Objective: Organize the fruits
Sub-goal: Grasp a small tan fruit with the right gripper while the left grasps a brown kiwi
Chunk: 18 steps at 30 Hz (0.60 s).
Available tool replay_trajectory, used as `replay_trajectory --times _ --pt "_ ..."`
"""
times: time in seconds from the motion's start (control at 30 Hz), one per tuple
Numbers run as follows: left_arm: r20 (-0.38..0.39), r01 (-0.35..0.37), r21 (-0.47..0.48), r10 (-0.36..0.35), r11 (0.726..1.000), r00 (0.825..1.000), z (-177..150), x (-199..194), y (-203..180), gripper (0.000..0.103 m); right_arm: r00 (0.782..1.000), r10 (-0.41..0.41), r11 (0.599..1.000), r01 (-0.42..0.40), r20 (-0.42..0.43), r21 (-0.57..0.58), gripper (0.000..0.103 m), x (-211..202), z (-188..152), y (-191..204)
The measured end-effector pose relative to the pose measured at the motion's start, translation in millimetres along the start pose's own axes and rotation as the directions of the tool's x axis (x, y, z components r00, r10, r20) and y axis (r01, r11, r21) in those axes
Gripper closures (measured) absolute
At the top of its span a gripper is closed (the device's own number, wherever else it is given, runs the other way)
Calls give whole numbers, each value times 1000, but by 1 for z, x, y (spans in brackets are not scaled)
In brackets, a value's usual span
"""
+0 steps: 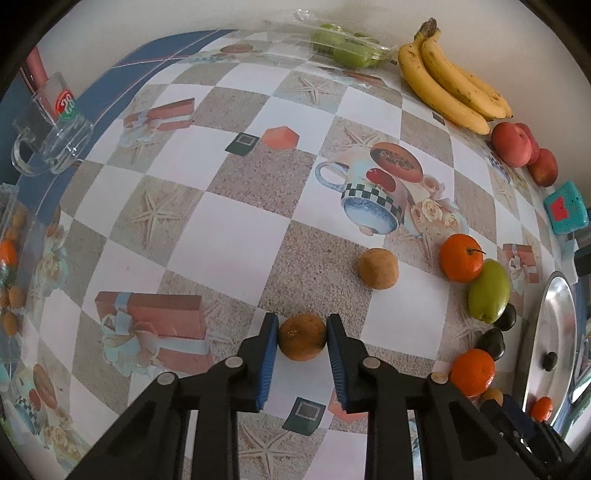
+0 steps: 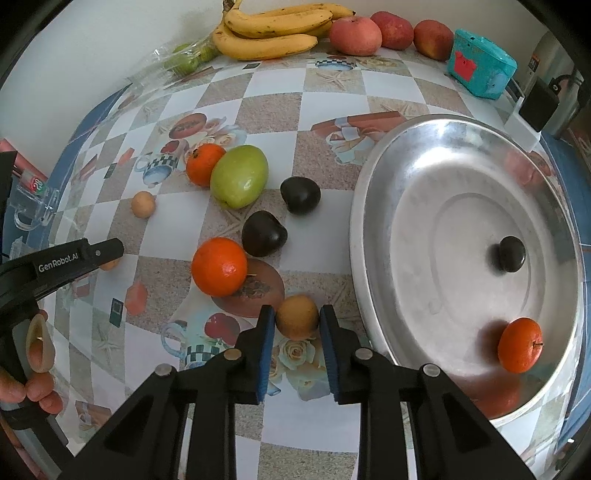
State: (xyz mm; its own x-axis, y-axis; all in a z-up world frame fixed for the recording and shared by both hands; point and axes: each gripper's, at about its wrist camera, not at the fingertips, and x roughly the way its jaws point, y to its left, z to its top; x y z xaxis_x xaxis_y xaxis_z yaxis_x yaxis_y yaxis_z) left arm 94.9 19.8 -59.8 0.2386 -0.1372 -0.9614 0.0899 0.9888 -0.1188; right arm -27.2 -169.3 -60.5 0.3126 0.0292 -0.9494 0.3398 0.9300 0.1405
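Note:
My left gripper [image 1: 303,325] is shut on a small brown round fruit [image 1: 302,336] that rests on the checked tablecloth. My right gripper [image 2: 297,314] is shut on a similar small brown fruit [image 2: 297,316] just left of the metal tray [image 2: 369,229]. Inside the tray lie a dark plum [image 2: 511,254] and an orange [image 2: 520,345]. Loose on the cloth are two oranges [image 2: 219,266] [image 2: 204,164], a green mango [image 2: 239,176], two dark plums [image 2: 264,239] [image 2: 300,195] and a third brown fruit [image 2: 143,204]. In the right wrist view the left gripper's finger [image 2: 107,251] shows at the left edge.
Bananas [image 2: 273,33], red apples [image 2: 355,36] and a bag of green fruits [image 2: 186,59] line the back wall. A teal box [image 2: 480,68] stands at the back right. A glass mug [image 1: 55,129] and a clear box of small fruits [image 1: 11,266] sit at the left.

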Motion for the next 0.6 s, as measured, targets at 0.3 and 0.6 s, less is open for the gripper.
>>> replay_trajectory --times 0.3,0.6 --pt "32 20 -11 -19 1000 999 0 -17 4 75 999 27 999 -28 36 15 77 -11 0 1" --pt "110 28 27 -31 999 993 1 -53 -13 75 988 89 995 -94 128 32 77 -43 7 3"
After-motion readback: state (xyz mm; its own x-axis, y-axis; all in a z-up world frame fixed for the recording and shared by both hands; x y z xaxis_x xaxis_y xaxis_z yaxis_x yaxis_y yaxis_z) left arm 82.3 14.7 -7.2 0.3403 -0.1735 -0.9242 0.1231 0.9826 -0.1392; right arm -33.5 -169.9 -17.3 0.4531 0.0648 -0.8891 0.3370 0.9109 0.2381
